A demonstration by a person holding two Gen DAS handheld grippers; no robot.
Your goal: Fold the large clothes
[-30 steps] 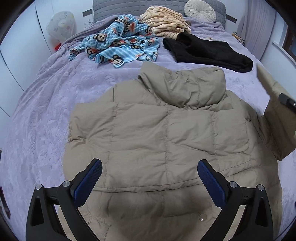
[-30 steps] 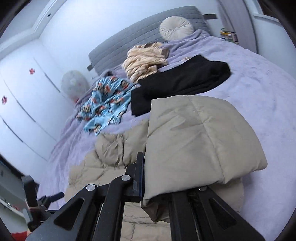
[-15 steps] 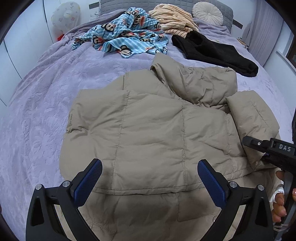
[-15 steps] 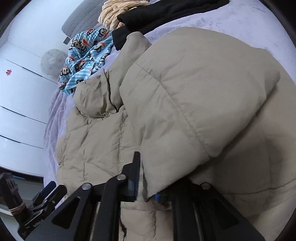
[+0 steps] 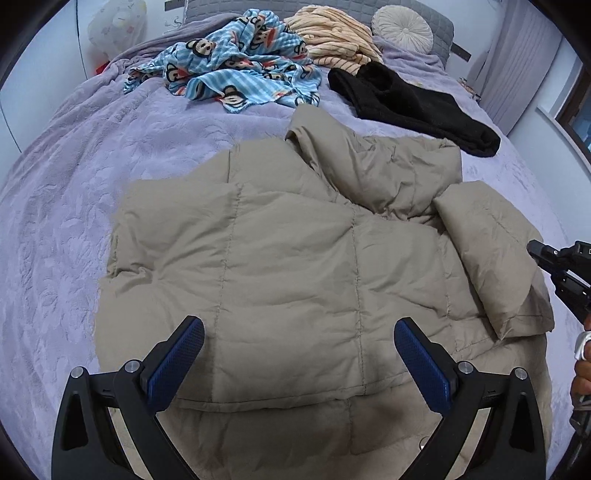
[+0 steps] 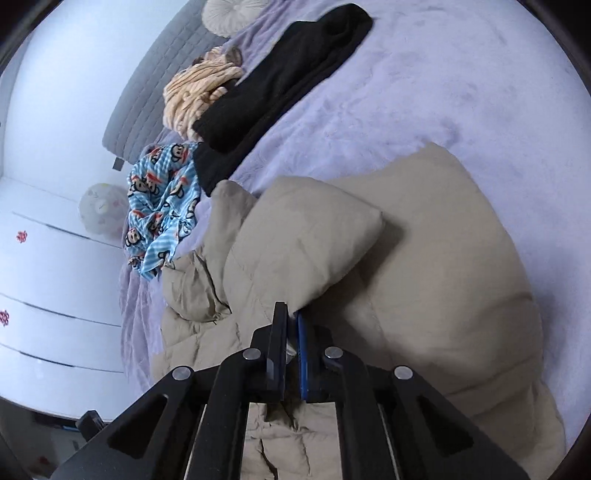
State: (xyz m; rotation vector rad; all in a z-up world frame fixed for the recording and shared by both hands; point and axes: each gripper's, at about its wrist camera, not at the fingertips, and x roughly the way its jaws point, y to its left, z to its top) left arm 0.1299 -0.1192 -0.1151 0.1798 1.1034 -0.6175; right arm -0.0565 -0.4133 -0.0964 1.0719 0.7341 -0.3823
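Jacket (image 5: pixel 295 258), beige, quilted and puffy, lies flat beyond our spread left gripper (image 5: pixel 299 350), its sleeve (image 6: pixel 306 236) folded inward just past our closed, empty right gripper (image 6: pixel 291 325).

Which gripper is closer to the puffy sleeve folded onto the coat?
Right. The right gripper sits shut at the folded sleeve's cuff edge. The left gripper hovers open over the coat's hem, away from that sleeve.

A bed (image 5: pixel 74 177) with a lavender embossed cover fills the room. A grey quilted headboard (image 5: pixel 332 5) stands at its far edge, bearing a round cream cushion (image 5: pixel 402 26). White cabinet doors (image 6: pixel 44 295) line one wall; a window (image 5: pixel 576 110) and pale curtain (image 5: pixel 517 66) occupy the opposite side.
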